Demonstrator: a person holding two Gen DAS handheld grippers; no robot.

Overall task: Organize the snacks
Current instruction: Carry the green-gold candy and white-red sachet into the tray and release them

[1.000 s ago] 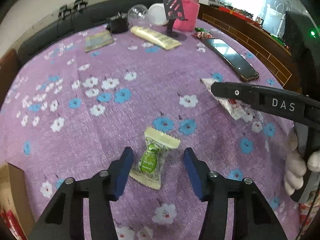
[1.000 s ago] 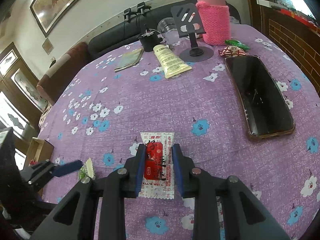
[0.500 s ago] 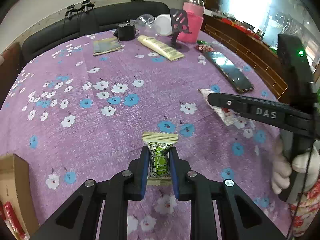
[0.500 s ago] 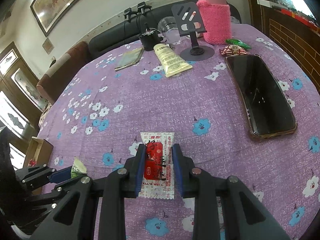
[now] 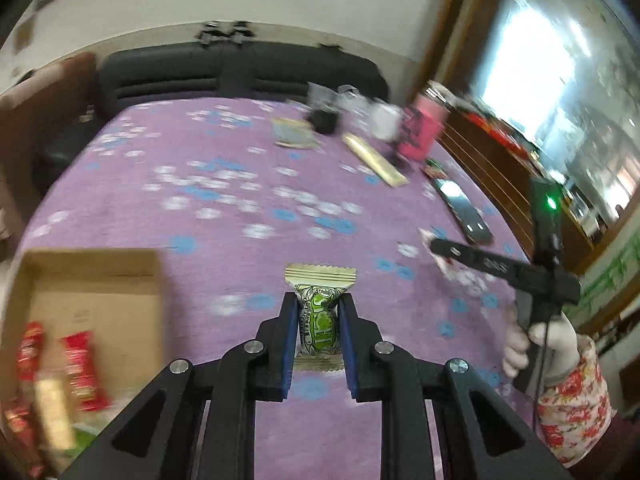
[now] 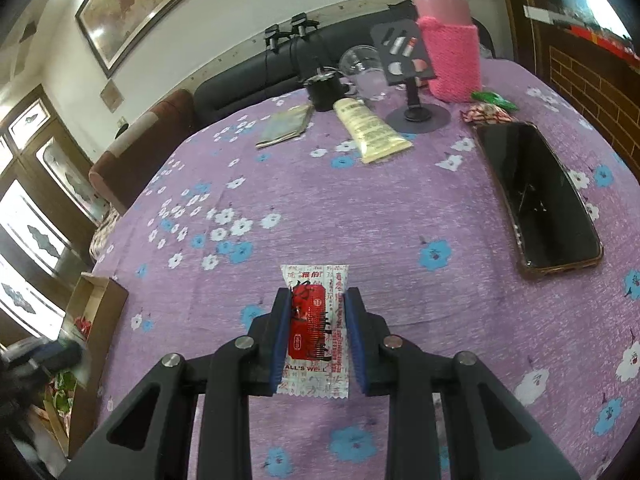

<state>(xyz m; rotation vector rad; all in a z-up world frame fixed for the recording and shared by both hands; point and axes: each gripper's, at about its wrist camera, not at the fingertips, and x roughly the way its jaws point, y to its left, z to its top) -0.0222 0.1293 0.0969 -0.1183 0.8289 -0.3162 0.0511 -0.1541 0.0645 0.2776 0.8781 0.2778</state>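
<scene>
Left wrist view
Left gripper [image 5: 318, 312]: jaws clenched on the green candy [image 5: 319, 320], one blue pad on each side of it.
Candy axis: long axis runs straight away from the camera, along the fingers; crimped cream end points forward, past the fingertips.
Candy look: cream wrapper, zigzag-cut ends, green printed panel in the middle, pinched narrow at the waist.
Candy place: above the purple flowered counter [image 5: 224, 208], right of the cardboard box [image 5: 92, 280].
Box contents: two red packets and one tan bar can be counted; the rest is too blurred.
Right gripper [image 5: 452, 252]: seen side-on, well right of the box, held by a white-gloved hand [image 5: 540, 344].

Right wrist view
Right gripper: jaws clenched on the red sachet [image 6: 314, 326], a pad on each long edge.
Sachet axis: long axis away from the camera, top edge forward, flat face up.
Sachet look: white film, serrated ends, red centre panel, "ALL'S WELL" printed near the lower end.
Sachet place: over the counter, well right of the box [image 6: 96, 304] at the counter's left edge.
Count: one phone [image 6: 540, 196], one cream tube [image 6: 370, 128], one pink-sleeved bottle [image 6: 450, 48], all farther from the box than the sachet.
</scene>
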